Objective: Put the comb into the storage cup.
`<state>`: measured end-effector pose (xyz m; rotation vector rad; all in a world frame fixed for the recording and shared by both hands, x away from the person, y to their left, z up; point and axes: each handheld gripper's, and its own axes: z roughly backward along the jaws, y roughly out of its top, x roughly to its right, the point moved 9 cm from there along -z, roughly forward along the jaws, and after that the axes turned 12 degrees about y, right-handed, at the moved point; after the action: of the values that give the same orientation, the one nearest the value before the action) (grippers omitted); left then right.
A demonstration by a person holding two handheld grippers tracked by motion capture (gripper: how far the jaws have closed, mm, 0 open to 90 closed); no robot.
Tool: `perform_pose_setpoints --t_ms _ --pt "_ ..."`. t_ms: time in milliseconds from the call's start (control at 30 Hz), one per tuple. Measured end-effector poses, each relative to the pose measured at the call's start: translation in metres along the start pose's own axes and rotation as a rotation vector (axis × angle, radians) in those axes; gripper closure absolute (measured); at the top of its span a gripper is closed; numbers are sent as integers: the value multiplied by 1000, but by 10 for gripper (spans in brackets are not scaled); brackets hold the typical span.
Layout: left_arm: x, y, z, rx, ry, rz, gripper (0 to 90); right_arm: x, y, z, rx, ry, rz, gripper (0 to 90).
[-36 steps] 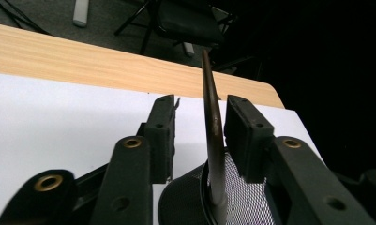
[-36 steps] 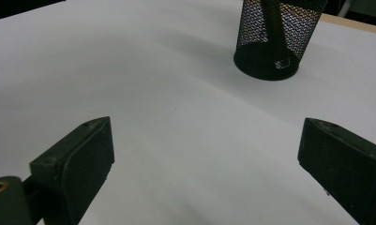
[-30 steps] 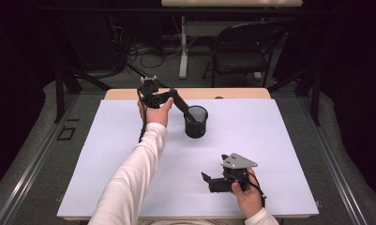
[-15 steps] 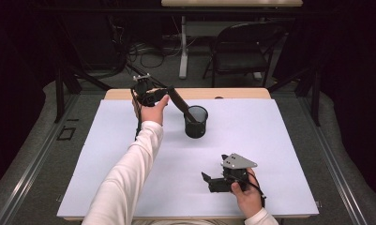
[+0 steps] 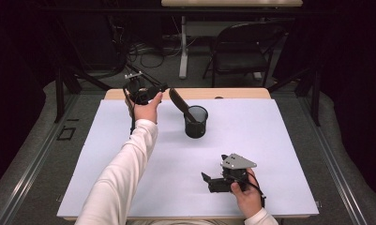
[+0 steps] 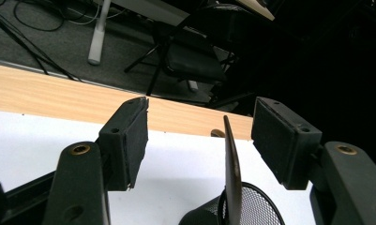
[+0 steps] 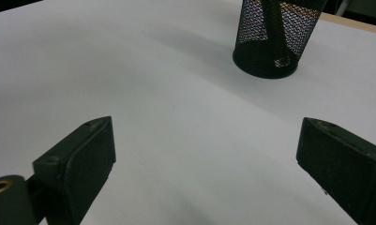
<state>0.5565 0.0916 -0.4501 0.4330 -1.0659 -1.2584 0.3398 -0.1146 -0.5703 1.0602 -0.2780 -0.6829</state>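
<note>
We list a black mesh cup [image 5: 196, 123] far centre, dark flat tool [image 5: 178, 101] leaning inside, left gripper [image 6: 202, 140] jaws just opening, clear of it, right gripper [image 7: 206, 154] near right, agape and empty.

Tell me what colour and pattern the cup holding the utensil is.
Black wire mesh cup, see-through; it shows best in the right gripper view.
</note>
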Motion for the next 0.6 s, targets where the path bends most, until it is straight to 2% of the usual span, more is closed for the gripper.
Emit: perform_pose_setpoints --t_ms 367,467,600 --pt "-9 2 1 -1 35 -20 351 0 0 0 -2 -2 1 48" --pt "-11 2 1 -7 48 -41 351 0 0 0 -2 -2 2 48" --pt "-11 2 0 -9 38 -60 352 0 0 0 -1 -1 3 48"
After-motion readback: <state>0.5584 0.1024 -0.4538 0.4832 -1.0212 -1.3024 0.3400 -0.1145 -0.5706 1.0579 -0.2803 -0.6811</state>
